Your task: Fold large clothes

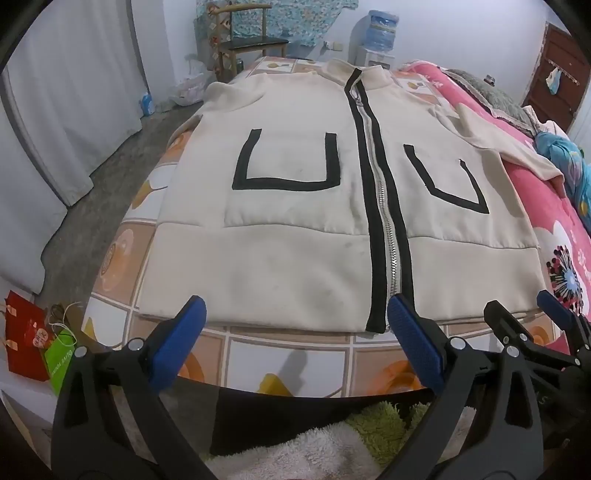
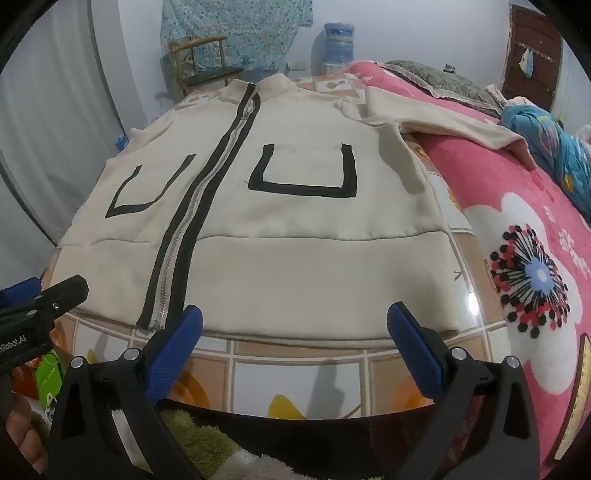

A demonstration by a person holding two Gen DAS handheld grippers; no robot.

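Observation:
A cream zip-up jacket [image 1: 295,229] with black trim and two black U-shaped pocket outlines lies flat, front up, on a table with a tile-pattern cover [image 1: 288,362]. Its collar points away and its hem faces me. One sleeve [image 2: 443,122] stretches out to the right onto a pink blanket. My left gripper [image 1: 295,314] is open and empty, just short of the hem near the zipper's foot. My right gripper [image 2: 293,321] is open and empty at the hem's right half; it also shows in the left wrist view [image 1: 554,314]. The left gripper's tip shows in the right wrist view [image 2: 55,291].
A pink flowered blanket [image 2: 535,240] lies on the right with a blue cloth [image 2: 554,140] on it. A wooden chair [image 1: 251,40] and a water dispenser [image 1: 380,33] stand behind. Red and green bags [image 1: 33,339] lie on the floor at the left. A green fuzzy mat [image 1: 369,424] is below.

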